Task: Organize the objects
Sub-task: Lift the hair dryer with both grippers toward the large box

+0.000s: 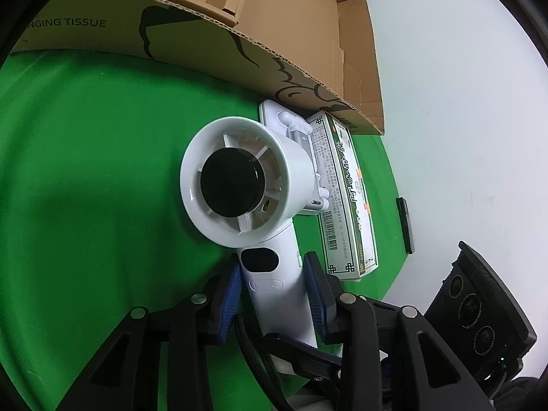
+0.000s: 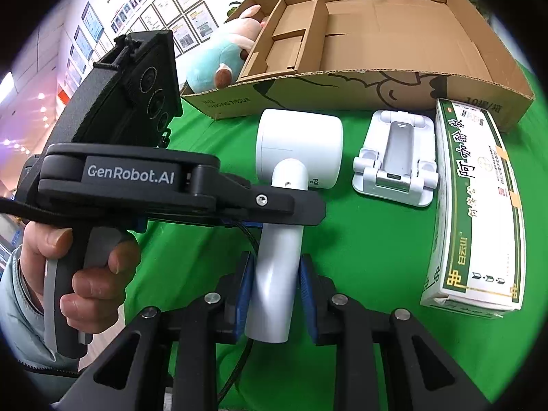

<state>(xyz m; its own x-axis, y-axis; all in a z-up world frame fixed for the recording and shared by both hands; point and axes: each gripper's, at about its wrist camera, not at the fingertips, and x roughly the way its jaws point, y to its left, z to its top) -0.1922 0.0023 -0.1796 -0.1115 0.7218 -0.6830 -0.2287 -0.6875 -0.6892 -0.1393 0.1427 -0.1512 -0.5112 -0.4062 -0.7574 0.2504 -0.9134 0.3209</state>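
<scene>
Both tongs clamp fan handle: left tongs upper, right tongs at butt. Handle axis points toward box beyond.

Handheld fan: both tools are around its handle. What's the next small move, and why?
Probably lift the handheld fan straight up a little. The left tool and right tool both appear closed on its handle, it lies on the green cloth, and the open cardboard box behind has a wall it must clear; the phone stand sits close beside it.
</scene>
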